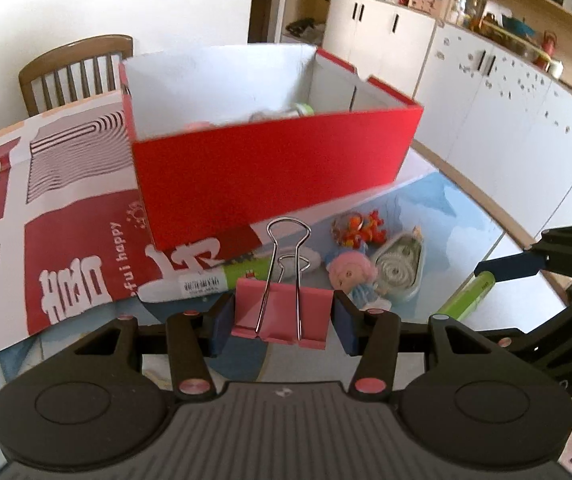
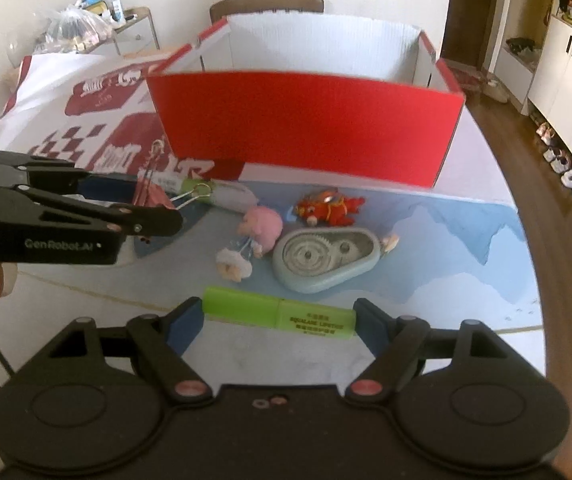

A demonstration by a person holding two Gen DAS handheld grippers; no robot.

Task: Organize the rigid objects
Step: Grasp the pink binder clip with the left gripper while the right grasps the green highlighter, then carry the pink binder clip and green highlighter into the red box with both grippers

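My left gripper (image 1: 282, 320) is shut on a pink binder clip (image 1: 282, 314), held above the table in front of the red box (image 1: 274, 172). The box is open on top and holds a few small items. My right gripper (image 2: 278, 320) is open, its fingers on either side of a green tube (image 2: 278, 312) that lies on the table. On the table between us lie a white-and-green marker (image 1: 222, 278), a pink-haired doll (image 2: 254, 232), a red dragon toy (image 2: 330, 208) and a grey correction-tape dispenser (image 2: 326, 260).
A red-and-white printed sheet (image 1: 46, 232) lies left of the box. A wooden chair (image 1: 74, 70) stands behind the table. White cabinets (image 1: 486, 92) and shelves line the right wall. The table's round brown edge (image 2: 546, 240) curves on the right.
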